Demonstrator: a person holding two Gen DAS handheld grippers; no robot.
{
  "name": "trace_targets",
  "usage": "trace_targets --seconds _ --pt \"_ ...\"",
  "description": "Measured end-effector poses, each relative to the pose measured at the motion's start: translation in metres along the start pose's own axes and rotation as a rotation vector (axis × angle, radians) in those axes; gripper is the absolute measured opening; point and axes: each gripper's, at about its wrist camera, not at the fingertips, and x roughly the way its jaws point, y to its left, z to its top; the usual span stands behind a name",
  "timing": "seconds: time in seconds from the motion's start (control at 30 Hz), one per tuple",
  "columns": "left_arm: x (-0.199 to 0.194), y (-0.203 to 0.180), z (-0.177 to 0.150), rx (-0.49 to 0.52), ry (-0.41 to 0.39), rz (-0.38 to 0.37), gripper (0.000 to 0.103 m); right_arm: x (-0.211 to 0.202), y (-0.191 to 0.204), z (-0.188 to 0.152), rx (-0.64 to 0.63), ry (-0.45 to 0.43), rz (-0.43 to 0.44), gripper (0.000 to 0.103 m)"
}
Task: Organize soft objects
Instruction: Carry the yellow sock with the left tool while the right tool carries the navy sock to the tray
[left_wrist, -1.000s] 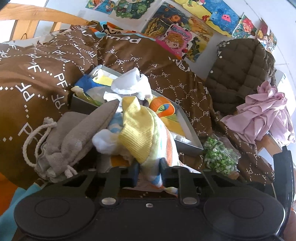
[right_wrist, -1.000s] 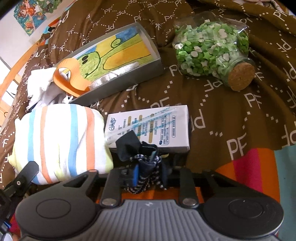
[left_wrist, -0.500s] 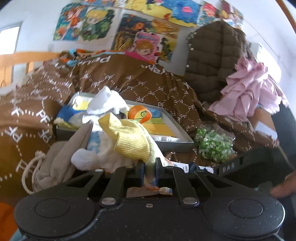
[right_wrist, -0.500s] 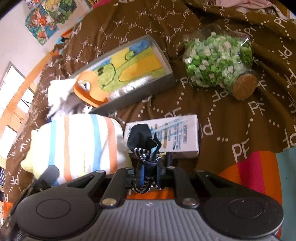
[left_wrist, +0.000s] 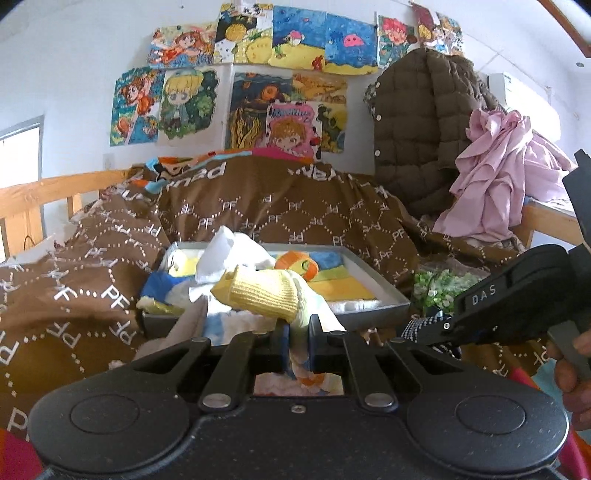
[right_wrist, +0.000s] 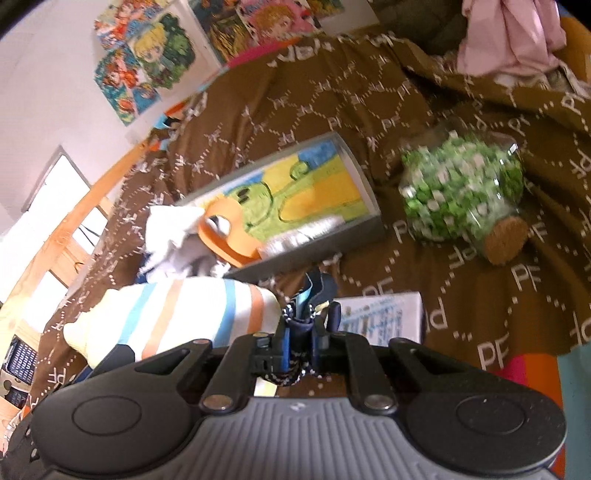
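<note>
My left gripper (left_wrist: 297, 334) is shut on a soft striped sock with a yellow cuff (left_wrist: 262, 295), held up in front of the grey tray (left_wrist: 369, 306). The right wrist view shows the same striped sock (right_wrist: 177, 317) hanging at the left, with blue and orange bands. My right gripper (right_wrist: 299, 332) is shut on a dark navy sock with a dotted edge (right_wrist: 314, 291), lifted above a white box (right_wrist: 384, 317). In the left wrist view the right gripper (left_wrist: 417, 328) comes in from the right, with a hand (left_wrist: 572, 369) on its handle.
The tray (right_wrist: 314, 254) lies on a brown quilt (right_wrist: 406, 110) and holds a white cloth (right_wrist: 170, 232) and an orange ring-shaped thing (right_wrist: 221, 236). A corked jar of green stars (right_wrist: 461, 192) lies right of it. A grey drawstring bag (left_wrist: 184, 325), a pink garment (left_wrist: 498, 177) and a brown jacket (left_wrist: 424, 122) are nearby.
Both grippers have risen. The left one rolled level and tightened on the striped sock. The right one closed on the dark sock and lifted it off the white box.
</note>
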Motion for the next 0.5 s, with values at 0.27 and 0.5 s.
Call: trace_targets --seconds 0.27,0.5 --pt "-0.004 -0.001 0.020 -0.031 -0.047 -0.059 0.009 -0.005 0.009 0.011 -0.084 -0.140 0.072 0.012" --pt "0.016 0.001 0.060 -0.088 -0.091 -0.090 0.009 0.009 -0.002 0.033 -0.050 -0.216 0.117 0.012"
